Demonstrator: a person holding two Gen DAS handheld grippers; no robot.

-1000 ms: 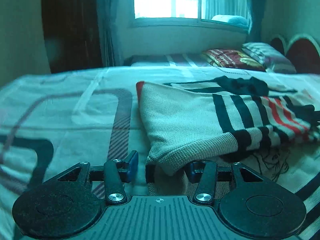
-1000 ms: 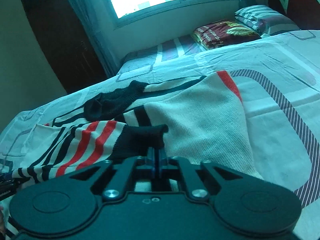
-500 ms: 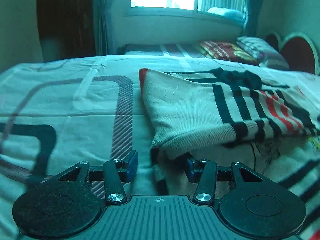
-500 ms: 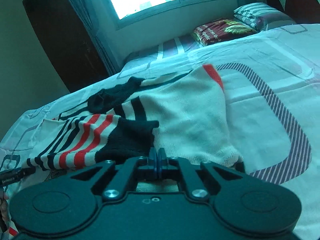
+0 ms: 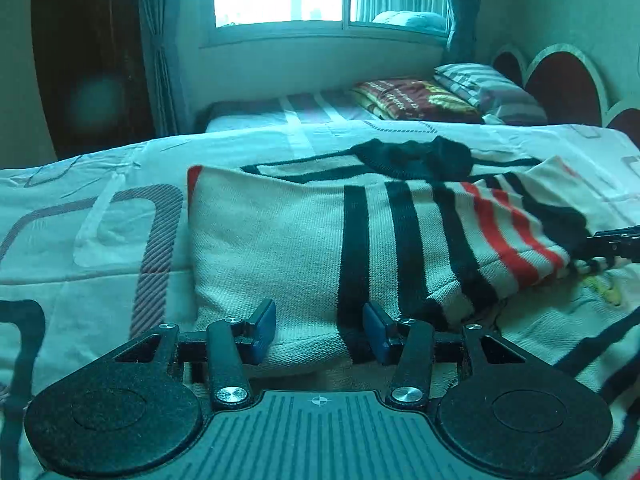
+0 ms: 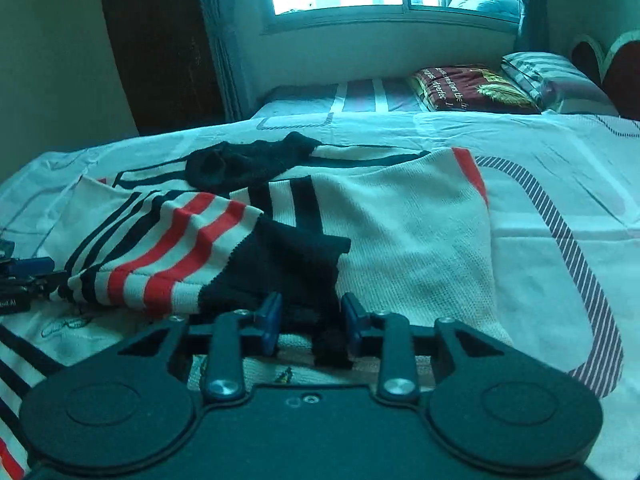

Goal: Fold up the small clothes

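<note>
A small cream knit sweater (image 5: 280, 248) with black and red stripes lies folded over on the bed. My left gripper (image 5: 319, 330) is open, its blue pads either side of the sweater's near folded edge. My right gripper (image 6: 307, 322) is open just behind the sweater's (image 6: 400, 232) black cuff (image 6: 292, 264), which lies on the cream body. The striped sleeve (image 6: 168, 252) is folded across the body. The other black cuff (image 6: 244, 160) lies at the far side. The right gripper's tip shows at the right edge of the left wrist view (image 5: 616, 242).
The bed sheet (image 5: 100, 220) is white with grey and black curved bands. A second bed (image 5: 304, 108) with a dark red cushion (image 5: 416, 98) and a striped pillow (image 5: 484, 88) stands under the window. A dark wardrobe (image 6: 160, 40) is at the left.
My right gripper has opened and let go of the black cuff, which now lies on the sweater. My left gripper has moved in so its open pads flank the folded edge.
</note>
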